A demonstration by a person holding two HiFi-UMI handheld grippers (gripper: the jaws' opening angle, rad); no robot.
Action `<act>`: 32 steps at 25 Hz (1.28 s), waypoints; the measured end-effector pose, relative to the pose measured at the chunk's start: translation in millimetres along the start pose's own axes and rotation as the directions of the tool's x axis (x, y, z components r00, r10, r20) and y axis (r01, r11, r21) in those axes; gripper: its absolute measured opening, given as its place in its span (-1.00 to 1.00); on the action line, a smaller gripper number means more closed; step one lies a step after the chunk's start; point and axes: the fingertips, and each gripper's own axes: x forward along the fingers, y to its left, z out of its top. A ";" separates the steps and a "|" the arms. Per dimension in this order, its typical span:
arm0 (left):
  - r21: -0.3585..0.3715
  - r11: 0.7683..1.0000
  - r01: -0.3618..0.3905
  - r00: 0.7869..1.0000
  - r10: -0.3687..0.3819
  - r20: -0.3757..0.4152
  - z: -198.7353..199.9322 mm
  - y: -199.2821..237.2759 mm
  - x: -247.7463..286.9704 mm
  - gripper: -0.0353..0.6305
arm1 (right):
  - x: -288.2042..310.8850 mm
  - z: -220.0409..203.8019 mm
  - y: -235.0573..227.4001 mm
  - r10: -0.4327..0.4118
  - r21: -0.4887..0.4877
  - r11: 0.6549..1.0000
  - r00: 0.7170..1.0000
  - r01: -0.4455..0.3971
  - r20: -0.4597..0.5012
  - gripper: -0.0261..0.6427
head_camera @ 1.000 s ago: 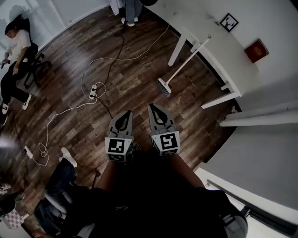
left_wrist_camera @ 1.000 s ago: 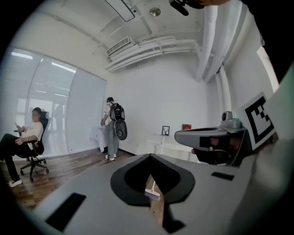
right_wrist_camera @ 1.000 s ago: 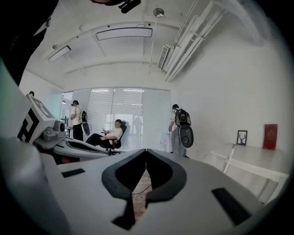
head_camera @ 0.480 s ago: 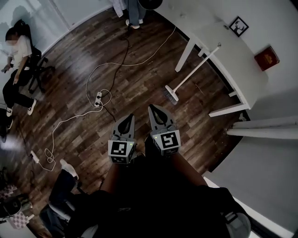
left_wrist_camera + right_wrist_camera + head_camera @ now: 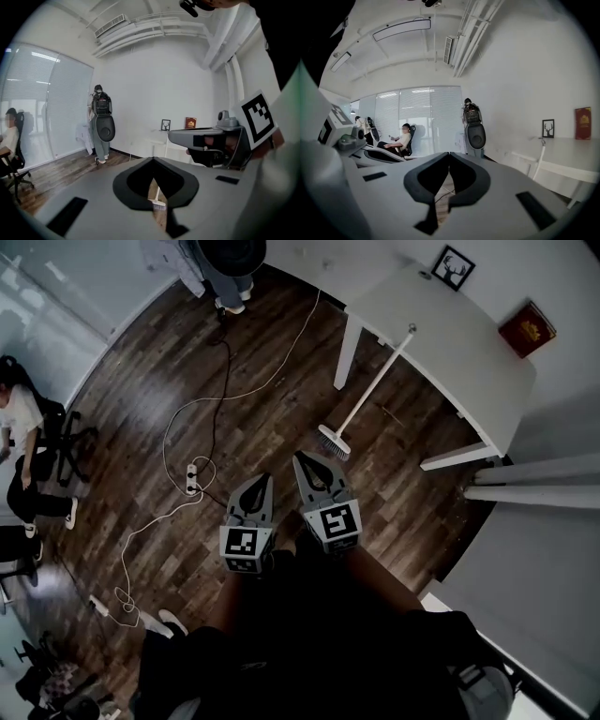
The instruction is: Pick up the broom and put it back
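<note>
The broom stands slanted on the wooden floor, its white handle leaning on the edge of the white table and its bristle head down at the near end. My left gripper and right gripper are held side by side in front of me, both shut and empty, short of the bristle head. The left gripper view has the broom head showing through the window behind the closed tips. In the right gripper view the handle stands far right of the closed tips.
A white cable and a power strip lie on the floor to the left, with a black cable beside them. A person stands at the far wall; another sits at the left. White beams lie right of the table.
The view has advanced across the floor: the broom head and table now sit closer to my grippers, which keep their side-by-side pose, still shut.
</note>
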 end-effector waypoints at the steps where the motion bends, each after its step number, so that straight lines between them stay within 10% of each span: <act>1: 0.004 1.000 0.019 1.000 -0.019 -0.012 -0.2 -5.8 12.9 -0.89 | 1.6 -2.1 -13.0 -0.012 0.006 1.000 1.000 0.012 -0.004 -0.85; 19: 0.059 0.949 0.311 0.945 -0.302 -0.122 29.0 -23.2 195.4 -0.89 | 44.5 -37.8 -176.6 -0.314 0.076 0.945 0.946 0.320 -0.079 -0.85; 32: 0.044 0.874 0.484 0.854 -0.461 -0.243 3.9 -4.0 325.2 -0.89 | 97.7 -111.5 -294.7 -0.582 0.111 0.781 0.781 0.615 -0.227 -0.86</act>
